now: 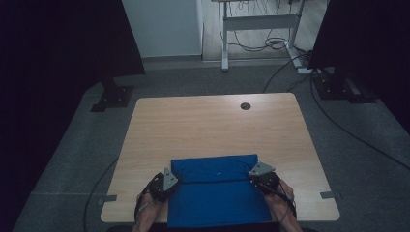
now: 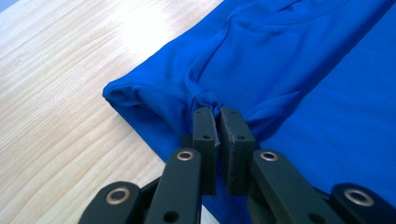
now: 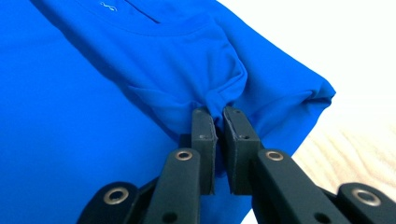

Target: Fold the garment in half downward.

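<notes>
Left hand-held gripper (image 2: 217, 112) pinching left edge of blue shirt (image 1: 217, 188), right hand-held gripper (image 3: 218, 112) pinching right edge. Shirt folded flat on near bench (image 1: 193, 121). Risk: thin pinched fabric slipping out, fold collapsing unevenly if lifted out of step.

Blue garment (image 1: 217, 191): one (folded, on the tabletop). Wooden table (image 1: 203, 125): one, with one round cable port (image 1: 245, 106). Handheld grippers: two, namely left gripper (image 1: 167, 182) and right gripper (image 1: 261, 175). Forearms: two. Desk frame (image 1: 258, 21) behind: one. Dark stands on floor bases: two.
</notes>
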Demonstrator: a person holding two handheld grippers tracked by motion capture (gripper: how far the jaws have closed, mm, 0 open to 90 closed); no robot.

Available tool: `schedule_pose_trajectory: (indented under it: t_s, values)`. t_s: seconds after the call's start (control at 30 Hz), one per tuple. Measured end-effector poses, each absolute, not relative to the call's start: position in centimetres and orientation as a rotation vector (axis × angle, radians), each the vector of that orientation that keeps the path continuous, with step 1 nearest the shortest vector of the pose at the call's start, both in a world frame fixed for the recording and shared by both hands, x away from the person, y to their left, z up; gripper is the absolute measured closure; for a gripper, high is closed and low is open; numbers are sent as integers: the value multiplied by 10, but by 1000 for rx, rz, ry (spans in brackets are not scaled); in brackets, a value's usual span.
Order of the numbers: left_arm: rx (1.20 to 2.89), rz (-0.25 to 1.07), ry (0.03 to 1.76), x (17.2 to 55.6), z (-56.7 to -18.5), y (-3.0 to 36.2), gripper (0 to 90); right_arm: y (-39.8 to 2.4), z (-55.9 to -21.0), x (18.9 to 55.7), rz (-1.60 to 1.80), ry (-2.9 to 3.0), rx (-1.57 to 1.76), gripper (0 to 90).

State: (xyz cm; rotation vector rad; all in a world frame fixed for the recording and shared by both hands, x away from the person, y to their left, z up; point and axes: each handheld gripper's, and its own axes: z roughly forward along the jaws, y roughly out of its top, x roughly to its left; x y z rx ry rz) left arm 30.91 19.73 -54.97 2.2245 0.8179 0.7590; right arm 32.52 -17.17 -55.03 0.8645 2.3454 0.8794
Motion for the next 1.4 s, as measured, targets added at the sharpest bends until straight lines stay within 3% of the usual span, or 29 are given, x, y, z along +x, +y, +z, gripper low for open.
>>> schedule_pose_trajectory:
  t_s: [0.37,0.7,1.13,1.4]
  values:
    - [2190,736,875,338,-550,202,857,-169,-549,355,895,2357,887,826]
    - [2163,780,868,338,-546,204,860,-170,-547,354,925,2325,885,832]
    - [2112,766,821,305,-523,207,864,-173,-523,312,953,2255,776,833]
    - [2126,651,839,270,-535,210,858,-185,-531,282,975,2296,857,830]
